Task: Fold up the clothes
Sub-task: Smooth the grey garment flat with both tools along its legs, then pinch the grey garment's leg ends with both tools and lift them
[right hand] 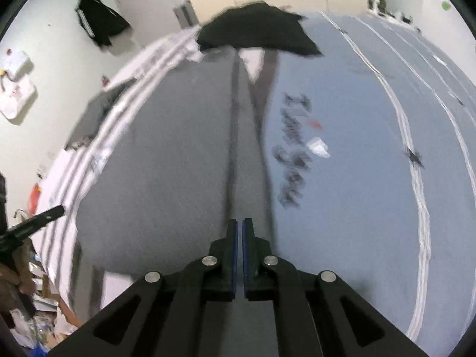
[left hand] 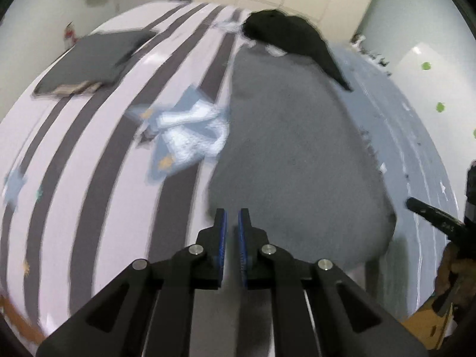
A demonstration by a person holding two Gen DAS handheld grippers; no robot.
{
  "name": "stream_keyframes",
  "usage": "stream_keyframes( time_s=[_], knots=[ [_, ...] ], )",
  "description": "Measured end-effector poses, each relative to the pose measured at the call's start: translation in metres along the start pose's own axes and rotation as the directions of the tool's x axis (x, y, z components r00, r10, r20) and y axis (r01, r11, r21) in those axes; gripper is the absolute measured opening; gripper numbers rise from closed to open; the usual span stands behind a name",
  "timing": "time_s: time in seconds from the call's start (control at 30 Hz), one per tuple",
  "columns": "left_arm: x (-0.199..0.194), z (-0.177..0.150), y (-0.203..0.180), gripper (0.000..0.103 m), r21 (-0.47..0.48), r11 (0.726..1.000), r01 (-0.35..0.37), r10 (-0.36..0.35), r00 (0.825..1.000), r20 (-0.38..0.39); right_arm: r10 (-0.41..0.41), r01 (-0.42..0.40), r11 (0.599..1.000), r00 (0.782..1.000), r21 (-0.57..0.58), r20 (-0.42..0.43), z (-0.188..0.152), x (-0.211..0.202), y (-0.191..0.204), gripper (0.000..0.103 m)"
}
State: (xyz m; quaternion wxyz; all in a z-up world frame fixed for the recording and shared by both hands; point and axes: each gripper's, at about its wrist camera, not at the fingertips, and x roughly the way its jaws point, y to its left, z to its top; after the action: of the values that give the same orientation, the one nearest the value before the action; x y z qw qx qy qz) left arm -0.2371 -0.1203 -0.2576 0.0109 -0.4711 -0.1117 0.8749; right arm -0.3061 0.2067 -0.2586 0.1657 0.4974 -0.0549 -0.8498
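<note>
A grey garment (left hand: 297, 154) lies flat on the bed, running away from me; in the right wrist view it (right hand: 166, 160) shows a dark fold line down its middle. My left gripper (left hand: 232, 217) hovers over its near left edge, jaws a narrow gap apart and empty. My right gripper (right hand: 239, 226) is over the garment's near right part, jaws nearly together, with nothing visibly between them. A black garment (left hand: 291, 38) lies at the far end, also in the right wrist view (right hand: 255, 29).
The bed has a white and grey striped sheet (left hand: 89, 163) and a blue cover (right hand: 372, 148) with dark lettering. A folded dark grey garment (left hand: 89, 59) lies far left. A blue and white patterned cloth (left hand: 187, 134) lies mid-bed. Clutter (right hand: 38, 312) sits on the floor.
</note>
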Motion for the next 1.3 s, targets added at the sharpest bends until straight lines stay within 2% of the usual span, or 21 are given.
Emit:
stream_keyframes(
  time_s=[0.07,0.2,0.27,0.33,0.43,0.5,0.57,0.6,0.63,0.67,0.7,0.73,0.9,0.97,1.03,1.1,1.17,1.3],
  knots=[
    [0.016,0.009,-0.013,0.005,0.026,1.0,0.003,-0.003,1.0,0.001,0.019,-0.018,0.999,1.0,-0.034,0.025,0.017,0.018,0.013,0.004],
    [0.059,-0.005,-0.01,0.005,0.038,0.997,-0.069,0.072,0.994,-0.078,0.021,-0.02,0.996,1.0,-0.082,0.015,0.034,0.064,0.019,0.004],
    [0.058,-0.019,0.0,0.005,0.017,0.996,-0.093,0.094,0.993,-0.072,-0.018,0.014,0.994,0.999,-0.106,-0.034,0.023,0.089,0.014,0.003],
    [0.049,-0.025,0.006,0.005,-0.003,0.994,-0.112,0.111,0.99,-0.085,0.008,-0.011,0.999,0.998,-0.052,-0.056,0.005,0.097,-0.009,0.0],
    [0.034,-0.031,0.018,0.008,-0.026,0.988,-0.154,0.15,0.982,-0.119,0.037,-0.036,0.999,0.997,0.015,-0.069,-0.003,0.082,-0.033,0.0],
    [0.024,-0.028,0.028,0.011,-0.05,0.982,-0.185,0.177,0.976,-0.129,0.016,-0.015,1.0,0.995,0.018,-0.097,-0.003,0.072,-0.042,0.0],
    [0.016,-0.02,0.043,0.027,-0.111,0.978,-0.179,0.165,0.978,-0.125,-0.006,0.009,1.0,0.994,0.026,-0.11,0.003,0.065,-0.05,0.004],
    [0.012,-0.011,0.049,0.045,-0.151,0.974,-0.17,0.155,0.982,-0.11,-0.019,0.022,0.999,0.993,0.029,-0.116,0.009,0.062,-0.053,0.009],
    [0.01,-0.001,0.053,0.058,-0.182,0.97,-0.162,0.149,0.985,-0.087,-0.027,0.03,0.999,0.993,0.032,-0.113,0.016,0.06,-0.055,0.022],
    [0.009,0.009,0.056,0.062,-0.208,0.966,-0.154,0.144,0.988,-0.062,-0.022,0.026,0.999,0.995,0.037,-0.097,0.029,0.061,-0.057,0.037],
    [0.01,0.019,0.057,0.066,-0.225,0.964,-0.142,0.136,0.99,-0.039,-0.018,0.021,0.999,0.997,0.043,-0.08,0.042,0.062,-0.058,0.043],
    [0.016,0.031,0.054,0.066,-0.219,0.966,-0.137,0.133,0.991,-0.031,-0.013,0.016,0.999,0.998,0.048,-0.064,0.054,0.062,-0.059,0.051],
    [0.054,0.078,0.031,0.066,-0.135,0.982,-0.133,0.132,0.991,-0.02,0.017,-0.017,1.0,1.0,0.02,-0.02,0.105,0.084,-0.051,0.053],
    [0.069,0.083,0.023,0.066,-0.118,0.985,-0.122,0.117,0.992,-0.049,0.017,-0.017,1.0,0.999,-0.008,-0.027,0.119,0.099,-0.045,0.053],
    [0.086,0.083,0.021,0.066,-0.112,0.987,-0.119,0.11,0.99,-0.088,0.018,-0.019,1.0,0.998,-0.022,-0.058,0.122,0.114,-0.043,0.053],
    [0.107,0.076,0.019,0.067,-0.074,0.986,-0.149,0.135,0.977,-0.164,0.031,-0.033,0.999,0.995,-0.024,-0.096,0.112,0.124,-0.046,0.053],
    [0.112,0.071,0.021,0.07,-0.067,0.987,-0.144,0.132,0.979,-0.154,0.025,-0.03,0.999,0.992,-0.042,-0.124,0.103,0.135,-0.048,0.053],
    [0.088,0.066,0.024,0.071,-0.07,0.987,-0.146,0.138,0.985,-0.106,0.027,-0.035,0.996,0.995,-0.079,-0.097,0.094,0.131,-0.049,0.051]
  ],
)
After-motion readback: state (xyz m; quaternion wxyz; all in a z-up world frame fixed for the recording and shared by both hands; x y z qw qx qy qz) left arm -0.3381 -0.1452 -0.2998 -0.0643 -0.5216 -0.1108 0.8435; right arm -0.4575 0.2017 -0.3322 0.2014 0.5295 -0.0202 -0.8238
